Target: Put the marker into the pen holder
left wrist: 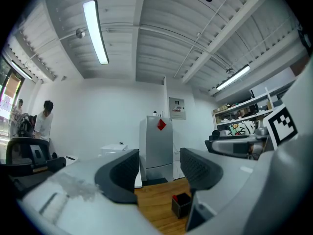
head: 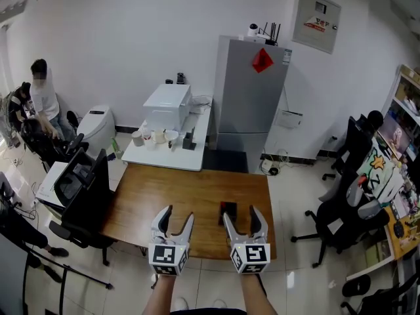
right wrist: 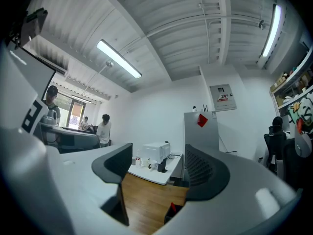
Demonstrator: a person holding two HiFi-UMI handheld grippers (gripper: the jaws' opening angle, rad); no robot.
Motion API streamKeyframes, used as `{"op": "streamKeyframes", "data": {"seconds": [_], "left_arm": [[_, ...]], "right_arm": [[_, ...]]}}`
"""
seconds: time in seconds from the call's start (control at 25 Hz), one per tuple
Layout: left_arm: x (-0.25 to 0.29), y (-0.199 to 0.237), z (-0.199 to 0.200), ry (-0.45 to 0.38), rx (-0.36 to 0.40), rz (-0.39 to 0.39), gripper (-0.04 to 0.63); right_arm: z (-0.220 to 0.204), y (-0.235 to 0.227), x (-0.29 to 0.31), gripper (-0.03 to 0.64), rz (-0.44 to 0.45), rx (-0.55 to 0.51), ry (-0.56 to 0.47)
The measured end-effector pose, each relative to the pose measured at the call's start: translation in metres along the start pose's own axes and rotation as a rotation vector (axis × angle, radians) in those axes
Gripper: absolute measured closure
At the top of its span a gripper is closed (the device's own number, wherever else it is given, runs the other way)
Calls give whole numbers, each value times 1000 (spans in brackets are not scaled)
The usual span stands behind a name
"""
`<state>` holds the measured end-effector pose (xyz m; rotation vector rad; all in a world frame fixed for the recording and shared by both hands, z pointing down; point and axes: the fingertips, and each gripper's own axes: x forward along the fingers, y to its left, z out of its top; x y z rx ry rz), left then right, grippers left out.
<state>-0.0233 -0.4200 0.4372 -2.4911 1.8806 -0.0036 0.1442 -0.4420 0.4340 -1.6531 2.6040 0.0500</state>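
A small black pen holder (head: pixel 228 213) stands on the wooden table (head: pixel 170 199), near its right side. A red tip, seemingly the marker (head: pixel 226 207), shows at the holder's top. My left gripper (head: pixel 178 214) hovers over the table's near edge, left of the holder, open and empty. My right gripper (head: pixel 241 214) is open and empty just right of the holder. The left gripper view has the pen holder (left wrist: pixel 181 204) low between the spread jaws of the left gripper (left wrist: pixel 159 168). In the right gripper view the pen holder (right wrist: pixel 171 212) peeks out below the right gripper (right wrist: pixel 157 163).
Behind the wooden table stand a white table (head: pixel 167 143) with cups and a white box, and a grey fridge (head: pixel 249 90). Black office chairs stand at the left (head: pixel 82 195) and the right (head: pixel 338 222). A person (head: pixel 44 100) stands at far left.
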Motion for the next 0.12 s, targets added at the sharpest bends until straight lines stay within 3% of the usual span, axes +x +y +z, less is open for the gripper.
{"op": "streamKeyframes", "data": {"seconds": [0.12], "left_arm": [[-2,5,5,-14,-21,6,331]], "right_arm": [[1,7,3,285,8,0,-1]]}}
